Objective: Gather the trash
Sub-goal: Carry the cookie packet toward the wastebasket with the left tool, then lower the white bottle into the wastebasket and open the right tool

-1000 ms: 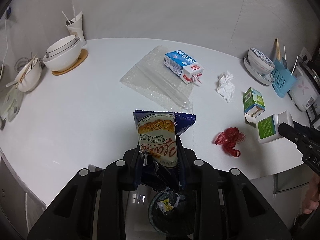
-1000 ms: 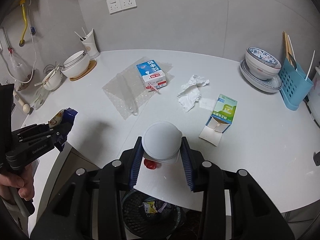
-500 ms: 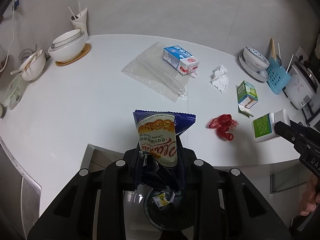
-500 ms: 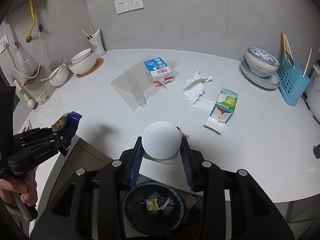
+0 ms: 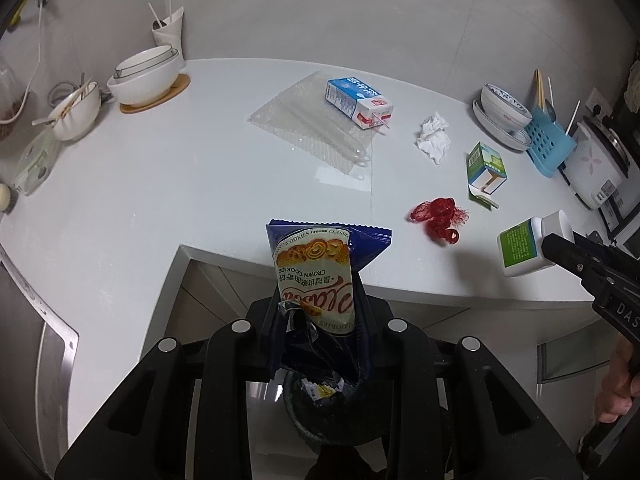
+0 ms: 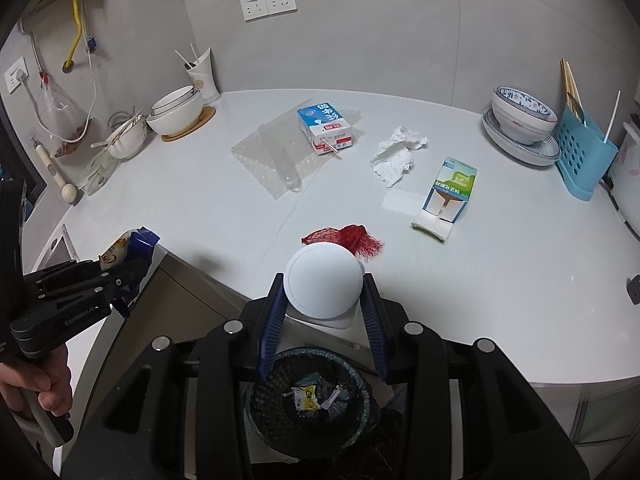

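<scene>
Ahead of both grippers spreads a white counter strewn with leftovers: a sheet of clear bubble wrap with a blue-and-white milk carton lying on its far corner, a crumpled white tissue to the right of that, an opened green-and-white carton on its side further right, and a wad of red mesh netting just beyond the right gripper's tips. Stacked white bowls on a round wooden mat sit far off to the left, a patterned bowl on a plate and a blue utensil rack far off to the right. Nothing stands between either gripper and the dark mesh waste bin, which sits on the floor directly beneath the right gripper's fingers, with scraps of wrapper in its bottom. The right gripper pinches a white bottle with a green label by its sides, the round white end facing the wrist camera. The left gripper, seen from the right wrist camera off to the left past the counter's edge, is pressed onto a blue cookie bag, which sticks up from its fingers; in its own view the bin's rim shows just below the bag. A hand grips the left tool's handle.
</scene>
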Tool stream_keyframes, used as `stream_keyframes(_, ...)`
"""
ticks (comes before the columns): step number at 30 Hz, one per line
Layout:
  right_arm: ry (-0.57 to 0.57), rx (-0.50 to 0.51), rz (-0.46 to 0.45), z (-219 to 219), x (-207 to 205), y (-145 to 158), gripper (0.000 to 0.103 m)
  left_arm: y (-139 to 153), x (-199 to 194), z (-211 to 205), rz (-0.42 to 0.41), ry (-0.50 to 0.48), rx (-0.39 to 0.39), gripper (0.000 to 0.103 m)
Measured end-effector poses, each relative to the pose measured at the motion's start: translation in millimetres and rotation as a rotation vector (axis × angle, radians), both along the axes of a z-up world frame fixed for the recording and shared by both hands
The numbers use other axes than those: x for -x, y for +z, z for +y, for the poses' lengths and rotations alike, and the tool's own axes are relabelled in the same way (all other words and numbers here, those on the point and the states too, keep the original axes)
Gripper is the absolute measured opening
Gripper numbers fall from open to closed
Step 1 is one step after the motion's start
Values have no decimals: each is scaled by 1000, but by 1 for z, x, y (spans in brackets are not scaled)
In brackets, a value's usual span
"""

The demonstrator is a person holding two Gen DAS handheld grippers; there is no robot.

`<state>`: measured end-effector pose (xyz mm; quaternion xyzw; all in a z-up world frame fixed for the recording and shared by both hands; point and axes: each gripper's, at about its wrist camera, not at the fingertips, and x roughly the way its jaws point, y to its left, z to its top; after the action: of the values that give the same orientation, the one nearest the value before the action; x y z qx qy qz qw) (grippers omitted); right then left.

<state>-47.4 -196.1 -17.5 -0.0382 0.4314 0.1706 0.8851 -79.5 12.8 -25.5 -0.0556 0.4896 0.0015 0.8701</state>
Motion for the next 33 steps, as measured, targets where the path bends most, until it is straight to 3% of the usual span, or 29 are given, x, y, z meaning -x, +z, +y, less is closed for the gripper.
stream_keyframes(20, 29, 25, 55, -8, 31, -36, 35, -38, 51, -17, 41, -14, 24, 28)
stream_keyframes(33, 102, 35, 131, 4, 45, -88, 35, -83, 63, -17, 97, -11, 41, 28)
